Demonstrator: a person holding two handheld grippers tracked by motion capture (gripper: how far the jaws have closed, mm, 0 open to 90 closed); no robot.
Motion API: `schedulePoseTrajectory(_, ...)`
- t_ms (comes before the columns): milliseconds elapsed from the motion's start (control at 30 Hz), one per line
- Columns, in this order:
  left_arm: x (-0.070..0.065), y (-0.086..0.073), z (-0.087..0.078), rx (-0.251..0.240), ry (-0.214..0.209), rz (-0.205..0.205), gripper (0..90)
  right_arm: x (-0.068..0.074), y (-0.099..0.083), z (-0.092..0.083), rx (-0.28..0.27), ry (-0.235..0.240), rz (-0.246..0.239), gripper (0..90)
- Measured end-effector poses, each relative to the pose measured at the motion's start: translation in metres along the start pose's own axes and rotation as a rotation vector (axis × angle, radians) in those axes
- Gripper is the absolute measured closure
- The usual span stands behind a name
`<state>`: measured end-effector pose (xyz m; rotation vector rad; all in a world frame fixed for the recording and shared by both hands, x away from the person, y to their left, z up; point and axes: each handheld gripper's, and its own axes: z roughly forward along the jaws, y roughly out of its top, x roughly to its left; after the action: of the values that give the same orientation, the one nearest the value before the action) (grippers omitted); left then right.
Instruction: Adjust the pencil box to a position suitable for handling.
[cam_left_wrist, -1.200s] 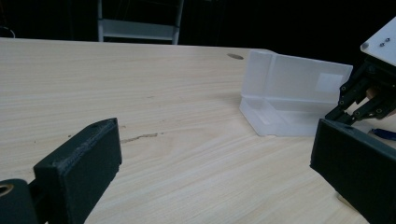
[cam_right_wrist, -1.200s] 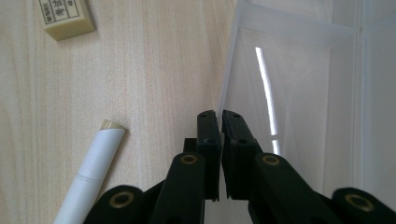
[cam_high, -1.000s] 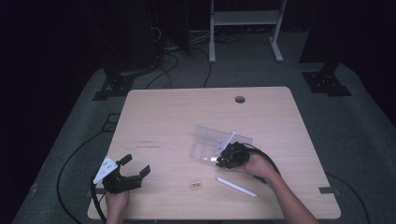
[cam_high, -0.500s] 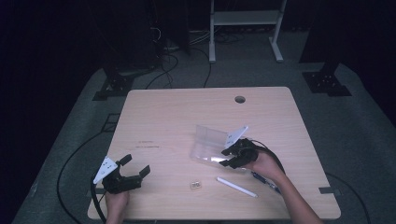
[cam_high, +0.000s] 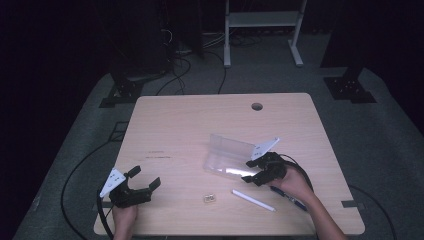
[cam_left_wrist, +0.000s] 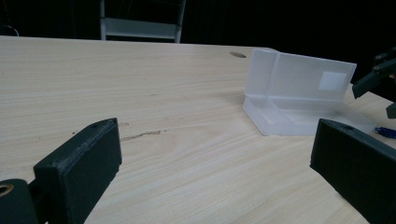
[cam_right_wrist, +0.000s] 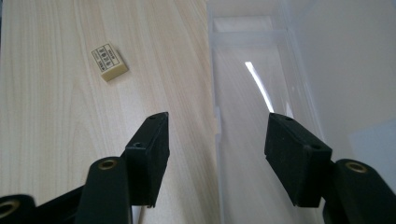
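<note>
Right gripper (cam_high: 256, 171), jaws just opened wide and empty, hovers at the open clear box's (cam_high: 226, 159) near edge, long axis across; eraser (cam_high: 210, 198) nearby left; left gripper (cam_high: 142, 182) open, far.

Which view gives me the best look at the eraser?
The right gripper view: the eraser lies close on bare wood, left of the clear box, its printed label showing. In the high view it is a small speck near the front edge.

table (cam_high: 175, 125) | on it: clear box (cam_high: 227, 159); eraser (cam_high: 209, 198); white pen (cam_high: 253, 200)
</note>
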<state>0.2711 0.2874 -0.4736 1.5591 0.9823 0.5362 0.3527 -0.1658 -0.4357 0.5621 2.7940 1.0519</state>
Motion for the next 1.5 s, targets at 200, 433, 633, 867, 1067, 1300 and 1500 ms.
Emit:
schedulePoseTrajectory(200, -0.001, 0.000, 0.000, 0.000, -0.001, 0.001, 1.1, 0.001, -0.010, -0.007, -0.010, -0.015, 0.036, 33.0)
schedulePoseTrajectory(433, 0.000, 0.000, 0.000, 0.000, 0.000, 0.001, 1.1, -0.001, -0.023, -0.016, -0.026, -0.020, 0.067, 30.3)
schedulePoseTrajectory(633, -0.001, 0.000, 0.000, 0.001, -0.001, 0.001, 1.1, -0.001, -0.033, -0.021, -0.031, -0.029, 0.085, 28.3)
schedulePoseTrajectory(867, -0.001, 0.000, 0.000, 0.002, 0.000, 0.002, 1.1, -0.001, -0.041, -0.025, -0.031, -0.033, 0.098, 27.4)
schedulePoseTrajectory(1067, -0.001, 0.000, 0.001, 0.004, 0.000, -0.001, 1.1, 0.002, -0.044, -0.029, -0.034, -0.038, 0.102, 27.1)
schedulePoseTrajectory(1300, -0.001, 0.000, 0.001, 0.005, 0.000, -0.002, 1.1, 0.005, -0.053, -0.035, -0.035, -0.055, 0.109, 26.5)
schedulePoseTrajectory(1500, 0.000, 0.000, 0.001, 0.006, 0.000, -0.001, 1.1, 0.004, -0.063, -0.040, -0.042, -0.063, 0.128, 25.9)
